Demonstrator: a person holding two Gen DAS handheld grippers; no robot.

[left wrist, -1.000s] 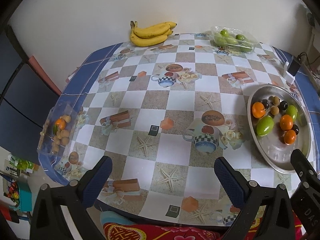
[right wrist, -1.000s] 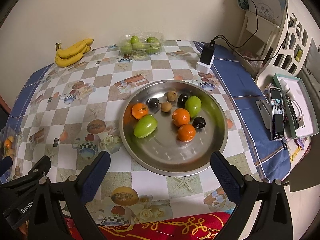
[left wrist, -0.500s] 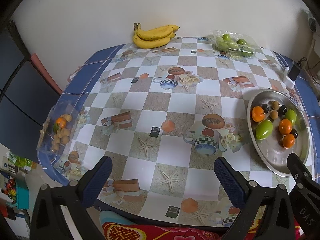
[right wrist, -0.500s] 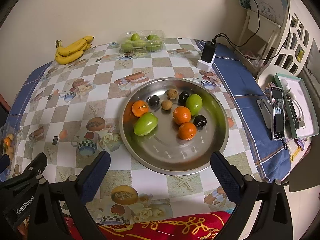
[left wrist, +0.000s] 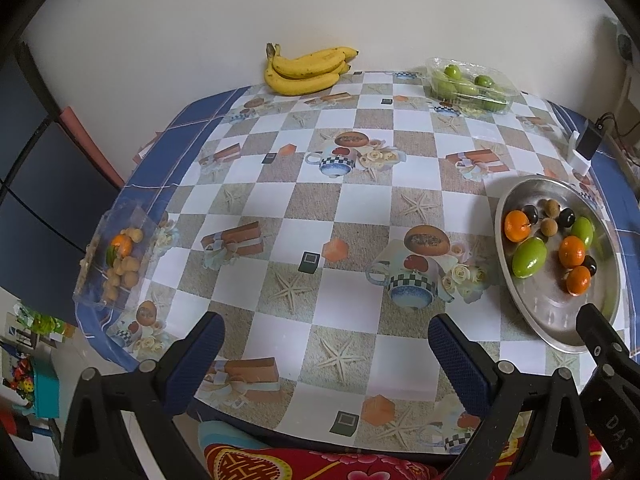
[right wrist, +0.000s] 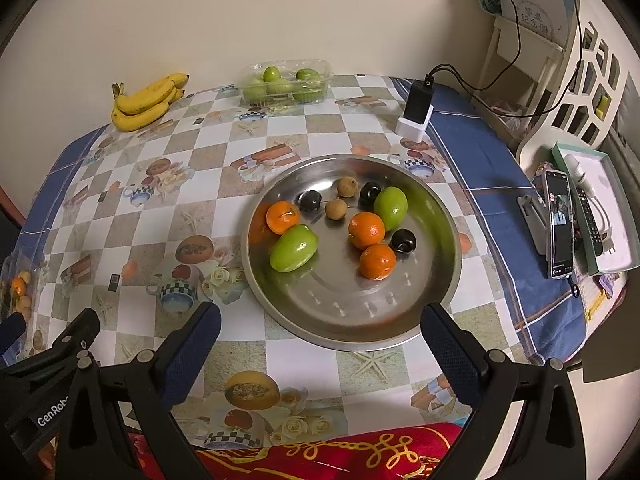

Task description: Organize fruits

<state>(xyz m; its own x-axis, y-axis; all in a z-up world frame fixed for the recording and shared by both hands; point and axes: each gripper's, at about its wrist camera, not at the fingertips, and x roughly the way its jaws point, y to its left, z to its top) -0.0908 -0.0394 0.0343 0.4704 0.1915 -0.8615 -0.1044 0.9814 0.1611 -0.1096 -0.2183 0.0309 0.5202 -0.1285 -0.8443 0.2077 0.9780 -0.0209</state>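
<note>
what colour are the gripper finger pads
Dark blue, textured; the right gripper's fingers show it best in the right wrist view.

We see a desk point(right wrist: 132, 320) covered with a checkered cloth printed with teapots and starfish, blue at its edges. On it lie a bunch of bananas point(left wrist: 306, 70) at the far edge, a clear box of green fruit point(right wrist: 285, 82) beside them, a round steel tray point(right wrist: 352, 320) of mixed fruit on the right, a clear box of small fruit point(left wrist: 116, 258) at the left edge, and a black charger on a white base point(right wrist: 416, 114).
</note>
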